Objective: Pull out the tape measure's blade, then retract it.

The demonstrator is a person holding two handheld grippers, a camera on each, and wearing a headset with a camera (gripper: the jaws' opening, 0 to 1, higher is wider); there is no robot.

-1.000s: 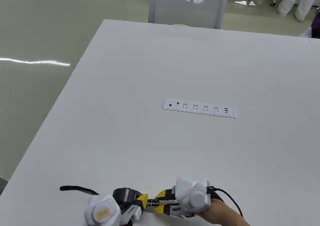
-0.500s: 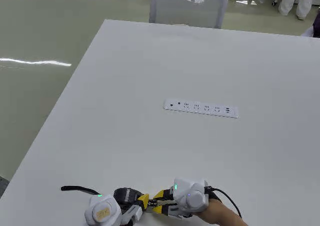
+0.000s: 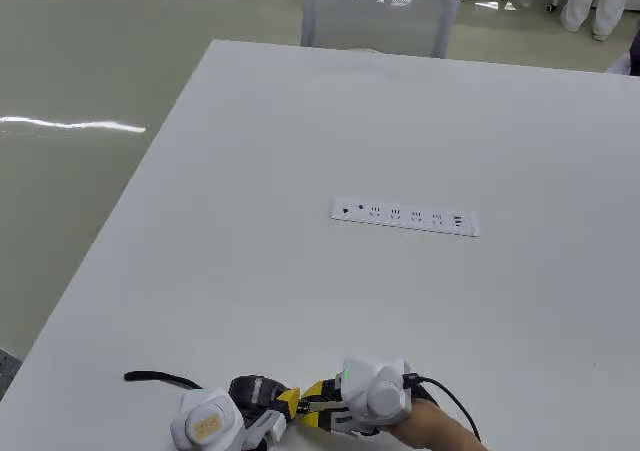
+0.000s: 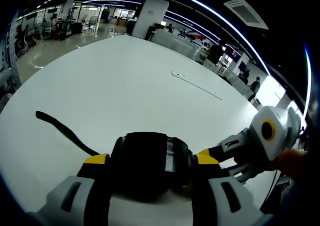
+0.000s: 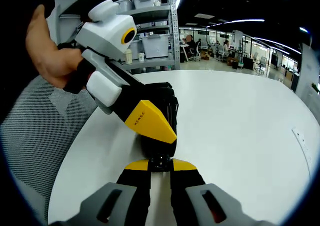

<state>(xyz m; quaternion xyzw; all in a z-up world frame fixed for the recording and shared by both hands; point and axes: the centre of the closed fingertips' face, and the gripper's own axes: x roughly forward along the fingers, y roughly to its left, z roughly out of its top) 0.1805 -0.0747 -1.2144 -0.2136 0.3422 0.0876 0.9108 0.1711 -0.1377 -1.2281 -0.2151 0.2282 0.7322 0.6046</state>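
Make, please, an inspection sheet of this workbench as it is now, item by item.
Surface: white table, smooth, no spills seen.
Job's things: black tape measure at the near edge; its wrist strap lies flat on the table; blade tip barely out of the case.
Clutter: power strip mid-table, no plugs seen in it.
Grippers: left gripper shut on the tape measure; right gripper shut on the blade tip.
Cables: black cable trailing behind the right gripper.
Surroundings: grey chair at the far edge; glossy floor; people in white far off.
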